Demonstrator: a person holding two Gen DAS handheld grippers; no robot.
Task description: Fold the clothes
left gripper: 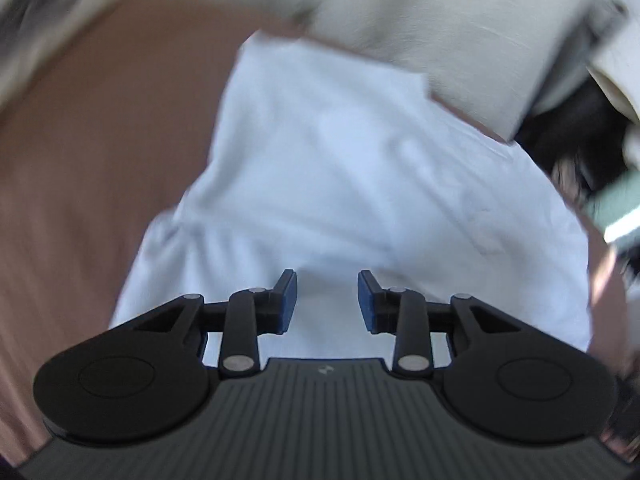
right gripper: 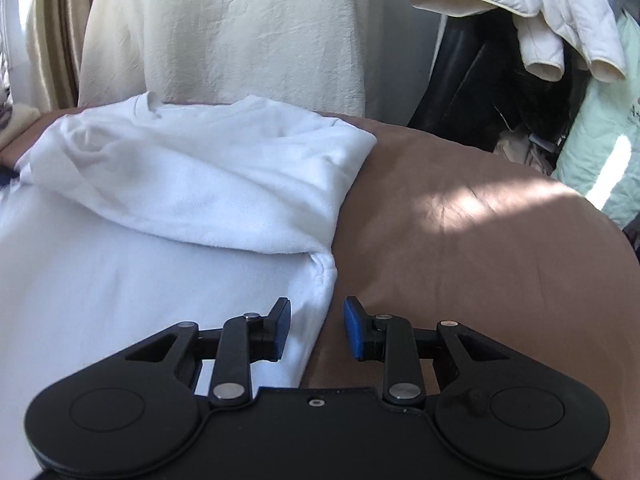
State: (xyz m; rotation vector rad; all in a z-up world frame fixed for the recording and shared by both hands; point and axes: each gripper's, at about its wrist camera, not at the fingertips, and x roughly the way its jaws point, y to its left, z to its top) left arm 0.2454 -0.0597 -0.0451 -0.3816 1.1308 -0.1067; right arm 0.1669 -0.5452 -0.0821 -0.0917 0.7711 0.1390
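Observation:
A white garment [left gripper: 360, 184] lies spread on a brown bed surface [left gripper: 88, 184]; the left wrist view is blurred by motion. My left gripper [left gripper: 327, 300] hovers over the garment's near part, open, nothing between its blue pads. In the right wrist view the same white garment [right gripper: 160, 208] has its upper part folded over in a thick flap, collar at the far side. My right gripper [right gripper: 316, 328] is open, straddling the garment's right edge: the left pad is over cloth, the right pad over the brown surface [right gripper: 460, 248].
A cream blanket [right gripper: 224, 32] hangs behind the bed. A white quilted jacket [right gripper: 532, 4] drapes over dark items [right gripper: 480, 80] at the right, with a pale green cloth [right gripper: 600, 152] beside them. Bare brown surface lies right of the garment.

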